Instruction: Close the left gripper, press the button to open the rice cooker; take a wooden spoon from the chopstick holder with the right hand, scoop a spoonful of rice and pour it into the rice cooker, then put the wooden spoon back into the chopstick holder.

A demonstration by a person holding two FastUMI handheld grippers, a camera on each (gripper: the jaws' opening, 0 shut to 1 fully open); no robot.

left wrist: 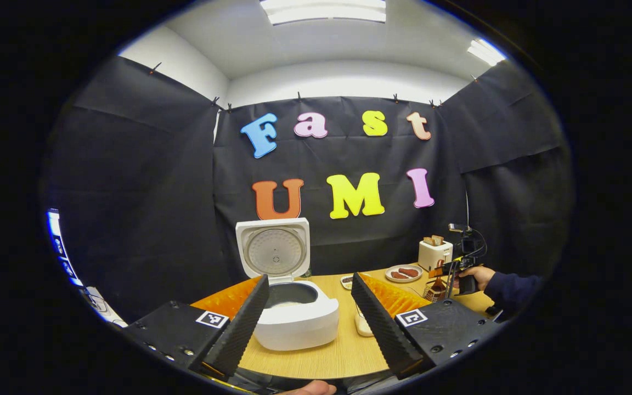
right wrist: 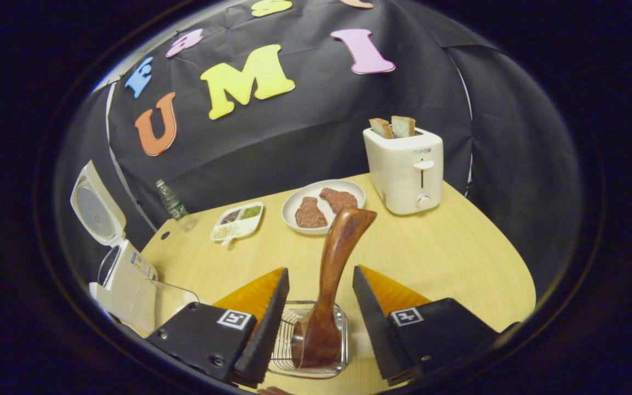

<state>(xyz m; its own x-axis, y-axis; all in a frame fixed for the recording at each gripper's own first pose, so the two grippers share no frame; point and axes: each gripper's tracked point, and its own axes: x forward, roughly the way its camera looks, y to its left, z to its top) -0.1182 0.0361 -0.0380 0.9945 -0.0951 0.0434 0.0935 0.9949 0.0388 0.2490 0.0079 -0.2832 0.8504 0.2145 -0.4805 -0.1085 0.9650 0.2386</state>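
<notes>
With the right tongs (right wrist: 320,299) spread wide either side of the wooden spoon (right wrist: 331,285) standing in the wire chopstick holder (right wrist: 286,343), closing squarely on the handle should lift it cleanly. The left tongs (left wrist: 309,318) gape empty before the open rice cooker (left wrist: 294,312) mid-worktop (left wrist: 327,351). Toaster (right wrist: 406,170) lettering is illegible.

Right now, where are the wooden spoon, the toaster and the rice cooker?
wooden spoon (right wrist: 333,258): right gripper view, on its handle.
toaster (right wrist: 404,175): right gripper view, on its front.
rice cooker (left wrist: 297,323): left gripper view, on its body.
</notes>
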